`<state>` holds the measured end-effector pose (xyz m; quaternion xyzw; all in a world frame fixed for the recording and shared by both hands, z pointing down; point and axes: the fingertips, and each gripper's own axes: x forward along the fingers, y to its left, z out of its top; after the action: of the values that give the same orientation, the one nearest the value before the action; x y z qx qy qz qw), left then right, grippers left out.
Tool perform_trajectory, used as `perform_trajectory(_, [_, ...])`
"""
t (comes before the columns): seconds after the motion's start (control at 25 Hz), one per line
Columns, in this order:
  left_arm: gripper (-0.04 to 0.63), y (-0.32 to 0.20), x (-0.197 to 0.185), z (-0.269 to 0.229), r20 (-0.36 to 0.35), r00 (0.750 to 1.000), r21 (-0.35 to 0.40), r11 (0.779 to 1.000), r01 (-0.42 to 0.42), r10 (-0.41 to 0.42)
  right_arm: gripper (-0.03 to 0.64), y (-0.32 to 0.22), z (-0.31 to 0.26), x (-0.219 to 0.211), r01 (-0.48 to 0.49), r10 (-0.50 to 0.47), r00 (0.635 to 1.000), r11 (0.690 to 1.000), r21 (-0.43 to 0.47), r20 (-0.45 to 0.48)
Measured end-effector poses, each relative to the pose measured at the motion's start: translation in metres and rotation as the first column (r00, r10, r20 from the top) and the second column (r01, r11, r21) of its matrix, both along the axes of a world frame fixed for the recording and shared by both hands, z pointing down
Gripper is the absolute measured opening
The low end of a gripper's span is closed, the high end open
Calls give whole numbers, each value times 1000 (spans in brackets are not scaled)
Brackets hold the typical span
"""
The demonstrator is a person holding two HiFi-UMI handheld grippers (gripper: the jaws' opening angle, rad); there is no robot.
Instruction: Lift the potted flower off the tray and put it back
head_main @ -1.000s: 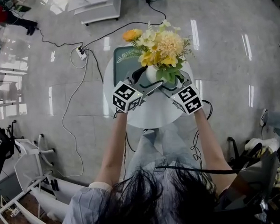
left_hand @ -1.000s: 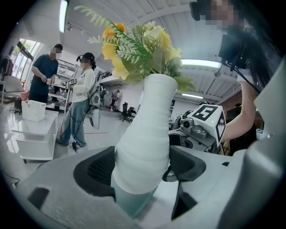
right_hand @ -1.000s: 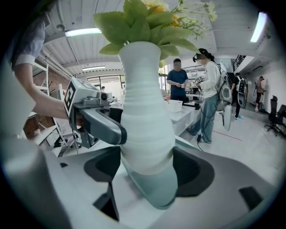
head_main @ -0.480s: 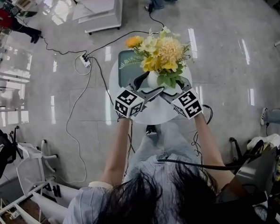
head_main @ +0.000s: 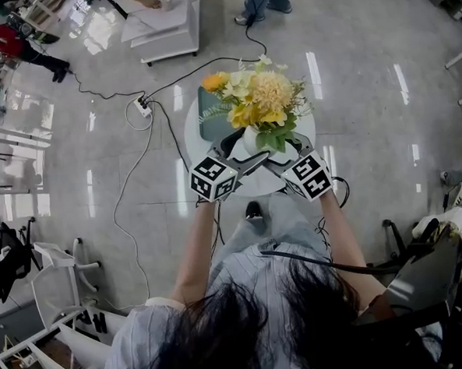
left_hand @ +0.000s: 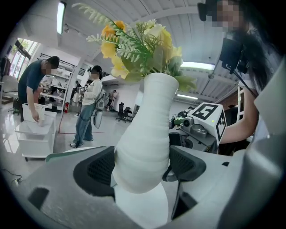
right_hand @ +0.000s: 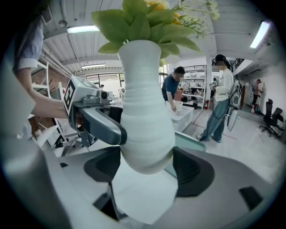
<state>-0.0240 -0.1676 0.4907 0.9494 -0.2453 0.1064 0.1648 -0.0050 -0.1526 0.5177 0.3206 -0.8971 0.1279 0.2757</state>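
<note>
Both of our grippers are on the white vase (head_main: 252, 139) at once. In the left gripper view, the left gripper (left_hand: 140, 165) has its jaws narrowed right onto the vase's fat lower belly, with a black pad touching each side. Same deal in the right gripper view: the right gripper (right_hand: 147, 167) squeezes that belly from the opposite side, and the left one's jaw wraps round the vase just above ours.

The vase stands upright. Its rounded bottom hangs free between the jaws, with the white table (head_main: 262, 182) showing underneath, so it looks lifted clear. The yellow, orange and cream flowers (head_main: 265, 96) with green leaves stick out the top.

From the head view we hold the vase over the near middle of the round table. The tray (head_main: 203, 96) lies on the far-left part of the table, and the bouquet covers part of it. In the right gripper view, the tray's teal edge (right_hand: 193, 144) sits behind and below the vase, not touching it.

A black cable (head_main: 130, 194) snakes over the shiny grey floor (head_main: 383, 116) to a power strip (head_main: 142, 107). Two people (right_hand: 221, 103) stand by a white cart in the background.
</note>
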Motion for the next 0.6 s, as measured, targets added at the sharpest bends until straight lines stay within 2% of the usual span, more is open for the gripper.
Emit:
perform_trajectory(0.28, [377,41,-11,-2,3,1000,-4,1000,-18,18,353,41,-2,-12,-18,18,1000,1000,-9,-2])
perform_trajectory(0.6, [377,56,-21,1,-3,1000,-16,1000,-20,20,353,56,0,-21,-25,25,1000,1000,-17,-9])
